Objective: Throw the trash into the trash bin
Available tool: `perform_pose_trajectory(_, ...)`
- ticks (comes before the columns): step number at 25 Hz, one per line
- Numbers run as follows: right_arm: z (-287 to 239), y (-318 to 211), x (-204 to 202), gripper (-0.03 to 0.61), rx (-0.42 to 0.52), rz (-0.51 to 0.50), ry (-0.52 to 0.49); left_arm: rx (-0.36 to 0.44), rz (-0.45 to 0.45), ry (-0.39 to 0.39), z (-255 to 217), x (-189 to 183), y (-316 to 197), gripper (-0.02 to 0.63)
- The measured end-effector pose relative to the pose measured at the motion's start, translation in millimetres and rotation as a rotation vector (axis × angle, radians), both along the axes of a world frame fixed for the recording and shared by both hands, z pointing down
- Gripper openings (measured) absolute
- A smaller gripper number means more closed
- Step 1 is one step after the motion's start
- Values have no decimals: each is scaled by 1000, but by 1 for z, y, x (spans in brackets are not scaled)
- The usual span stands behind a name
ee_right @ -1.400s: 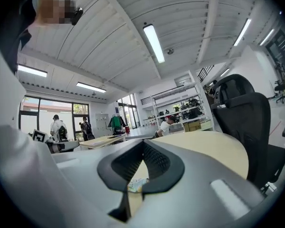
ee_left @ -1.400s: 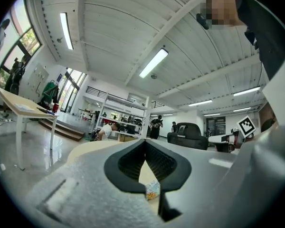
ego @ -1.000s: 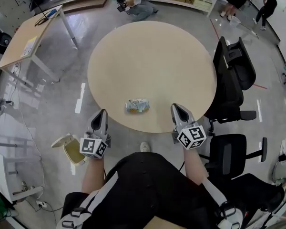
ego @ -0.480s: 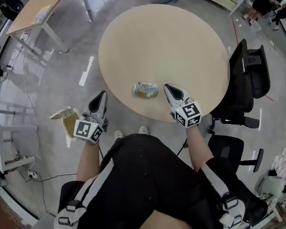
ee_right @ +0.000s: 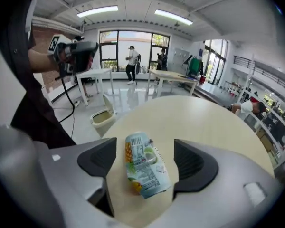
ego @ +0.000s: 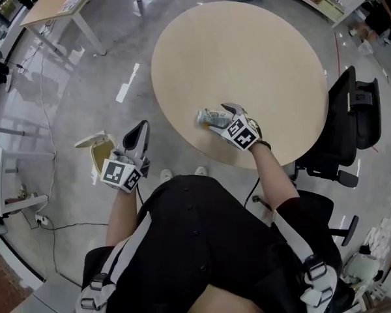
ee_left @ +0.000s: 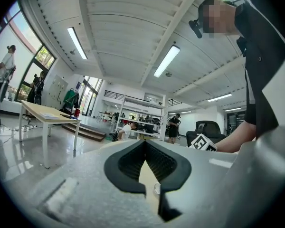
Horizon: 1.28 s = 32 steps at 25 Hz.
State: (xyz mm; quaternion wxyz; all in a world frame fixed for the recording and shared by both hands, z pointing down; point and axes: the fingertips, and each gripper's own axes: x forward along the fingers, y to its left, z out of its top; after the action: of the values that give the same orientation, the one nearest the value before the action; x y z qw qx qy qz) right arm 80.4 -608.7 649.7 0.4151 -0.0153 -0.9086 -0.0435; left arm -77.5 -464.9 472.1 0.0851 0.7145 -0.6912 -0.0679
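Grey polished floor [ego: 65, 109] covers the area. A round, light wood bench [ego: 247, 51] stands on it, its top bare apart from one item near the edge closest to the person. Two black office chairs [ego: 352, 119] stand at the bench's right side in the head view. The person, in black clothing with white sleeve stripes, stands at the near edge with both forearms extended. The trash bin [ego: 99, 155], small and pale with its lid tipped open, sits on the floor to the left of the bench and well apart from the item; the right gripper view shows it [ee_right: 103, 118] beyond the bench edge. The left hand-held gripper [ego: 141, 128] is held off the bench, above the floor and just beside the bin in the head view; its own view shows the jaws [ee_left: 145, 148] closed together at the tips. The right hand-held gripper [ego: 220, 117] is angled down onto the bench; its jaws have just been opening and stand wide apart [ee_right: 146, 159]. The trash [ego: 210, 117], a crumpled drink container with fruit printing, lies on its side on the bench between those jaws [ee_right: 143, 167], with a clear gap to each pad.
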Motion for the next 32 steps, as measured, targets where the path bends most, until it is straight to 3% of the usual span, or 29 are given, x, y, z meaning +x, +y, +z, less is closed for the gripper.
perform_pose_trajectory(4, 53, -3, 8, 429, -27, -84, 221, 2, -31, -4, 4, -10, 5, 2)
perform_pose_trajectory(7, 68, -5, 8, 456, -20, -125, 296, -10, -59, 2, 5, -16, 6, 2)
perform_pose_trajectory(15, 99, -18, 0, 456, -100, -122, 361, 3, -65, 3, 6, -21, 1, 2)
perform_pose_trajectory(18, 105, -25, 8, 439, -94, -87, 414, -16, -77, -6, 2, -22, 2, 2)
perform_pose_trajectory(21, 104, -15, 5, 403, -96, -131, 396, -22, -81, -1, 6, -26, 7, 2)
perform_pose_trajectory(24, 97, -3, 5, 350, -62, -158, 380, -28, -78, 7, 11, -26, 10, 2)
perform_pose_trajectory(28, 98, 3, 10, 333, 15, -184, 395, -24, -68, 14, 11, -26, 8, 2)
perform_pose_trajectory(32, 96, 5, 16, 324, 30, -153, 364, -14, -46, 14, 13, -22, 2, 2)
